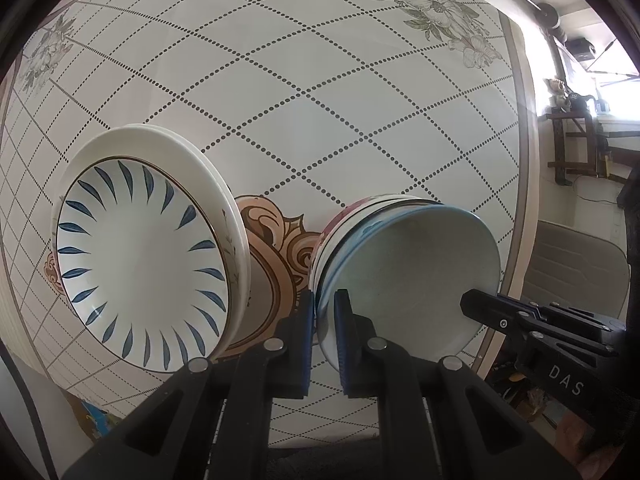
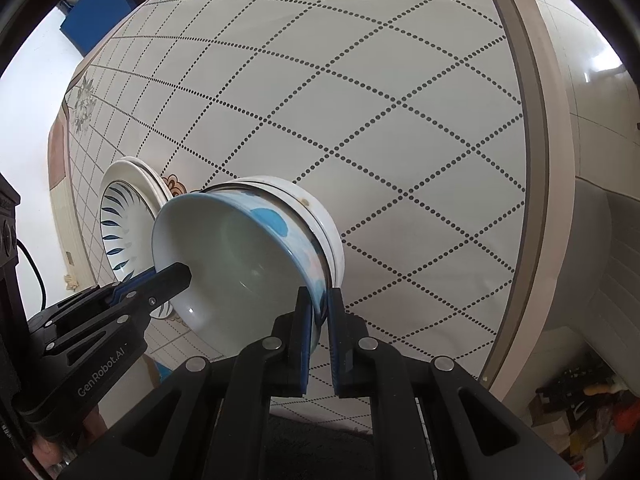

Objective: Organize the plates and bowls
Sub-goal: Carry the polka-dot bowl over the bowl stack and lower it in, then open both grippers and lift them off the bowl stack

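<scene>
Bowls stand nested in a stack on the worktop, which has a cloth with dotted diamond lines. The top bowl is pale blue inside and has blue spots outside. Both grippers hold its rim. The left hand-held gripper is clamped on the rim at the side nearer the plates, one finger inside the bowl and one outside. The right hand-held gripper is clamped on the opposite side of the same rim in the same way. Just beside the bowls, on the left, stands a stack of plates; the top plate is white with blue leaf strokes around it.
</scene>
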Tool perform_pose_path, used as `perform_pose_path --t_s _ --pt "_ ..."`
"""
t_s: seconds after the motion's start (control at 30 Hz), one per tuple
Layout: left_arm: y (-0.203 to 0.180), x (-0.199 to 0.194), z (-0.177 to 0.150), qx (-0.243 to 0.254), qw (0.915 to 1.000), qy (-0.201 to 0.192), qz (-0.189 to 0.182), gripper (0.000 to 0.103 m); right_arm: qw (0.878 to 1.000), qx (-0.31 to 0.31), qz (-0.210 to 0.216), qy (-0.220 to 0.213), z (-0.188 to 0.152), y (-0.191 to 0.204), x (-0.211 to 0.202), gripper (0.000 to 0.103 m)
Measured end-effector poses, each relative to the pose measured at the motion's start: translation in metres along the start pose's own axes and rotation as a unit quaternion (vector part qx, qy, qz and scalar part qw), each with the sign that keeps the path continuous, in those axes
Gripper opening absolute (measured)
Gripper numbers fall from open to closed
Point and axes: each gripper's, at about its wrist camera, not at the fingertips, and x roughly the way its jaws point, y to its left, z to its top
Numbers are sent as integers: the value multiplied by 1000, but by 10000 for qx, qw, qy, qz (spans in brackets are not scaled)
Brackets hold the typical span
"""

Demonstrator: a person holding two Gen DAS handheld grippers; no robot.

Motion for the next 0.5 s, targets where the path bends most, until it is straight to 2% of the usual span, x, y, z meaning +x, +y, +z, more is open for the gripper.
perform_pose_path --t_s 0.3,0.43,0.5 --pt "-6 -20 -11 72 9989 -352 308 9 9999 -70 -9 -144 -12 -2 -7 14" --pt "-6 -36 -23 114 9964 -653 521 10 9986 -211 -229 -422 -24 5 -18 16" --pt "-6 -46 -33 190 9932 -892 717 10 9961 -324 -487 -667 -33 9 -28 16"
